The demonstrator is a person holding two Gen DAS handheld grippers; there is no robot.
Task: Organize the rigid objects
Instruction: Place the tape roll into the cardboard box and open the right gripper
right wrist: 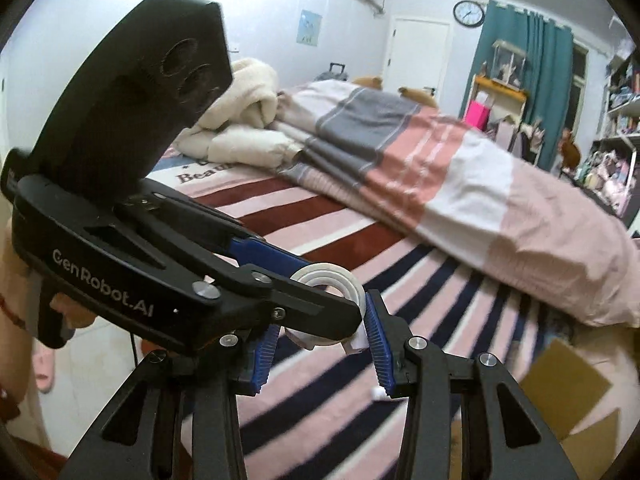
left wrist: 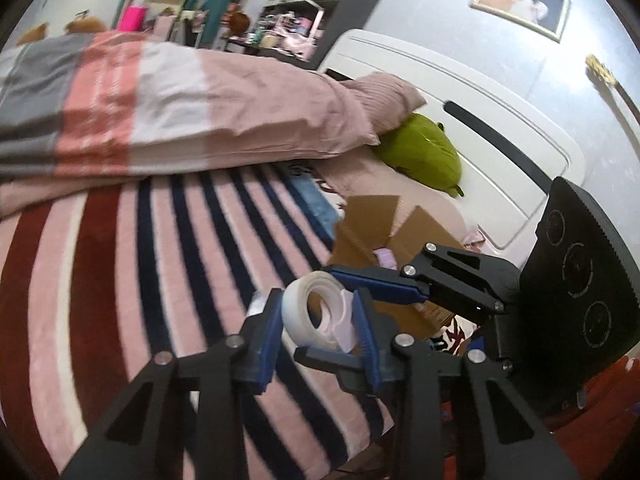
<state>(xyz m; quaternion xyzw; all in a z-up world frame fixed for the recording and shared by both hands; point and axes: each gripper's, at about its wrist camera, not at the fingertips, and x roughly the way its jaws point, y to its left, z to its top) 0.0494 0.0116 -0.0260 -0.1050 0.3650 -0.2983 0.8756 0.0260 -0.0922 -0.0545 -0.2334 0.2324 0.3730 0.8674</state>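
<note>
A white roll of tape is held above a striped bed cover. My left gripper is shut on the roll, blue pads on both of its sides. My right gripper reaches in from the right, one finger above the roll and one below it. In the right wrist view the roll sits between my right gripper's blue pads, with the left gripper crossing in front. Whether the right pads press on the roll is unclear.
An open cardboard box lies on the bed beyond the grippers and shows at lower right in the right wrist view. A folded quilt, a green plush and a white headboard lie further off.
</note>
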